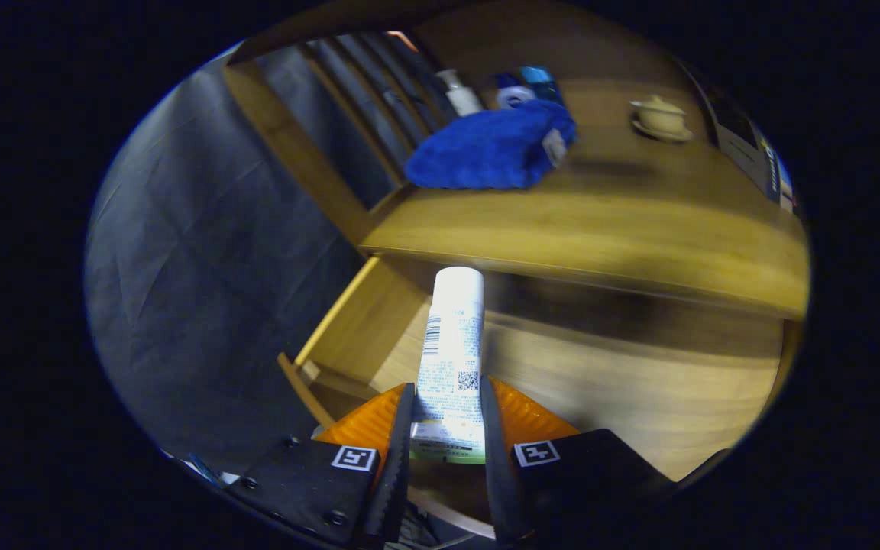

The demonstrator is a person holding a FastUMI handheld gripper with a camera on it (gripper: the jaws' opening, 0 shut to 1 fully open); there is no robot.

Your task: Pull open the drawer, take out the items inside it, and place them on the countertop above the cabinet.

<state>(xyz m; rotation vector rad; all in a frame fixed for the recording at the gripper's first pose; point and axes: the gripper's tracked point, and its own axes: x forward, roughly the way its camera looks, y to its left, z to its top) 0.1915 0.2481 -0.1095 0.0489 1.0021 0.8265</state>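
The drawer (608, 382) stands pulled open below the countertop (562, 229), so that first step looks done. The gripper (448, 428) is closed on a white tube (451, 344): both fingers press its lower end from the left and right, and the tube sticks out ahead of them, its far end up near the countertop's front edge. It appears lifted clear of the drawer's floor, though I cannot tell how high.

The part of the drawer floor I can see looks bare; the near part is hidden behind the fingers, so whether more items remain inside I cannot say.

On the countertop, well beyond the tube, lies a blue cloth (493, 149), with a small bottle (459, 92) and some blue-and-white things just behind it, and a lidded cup (661, 116) off to the right.

By my reckoning the tube is partway out: it has yet to be carried up over the edge and set on the open stretch of wood near the front.
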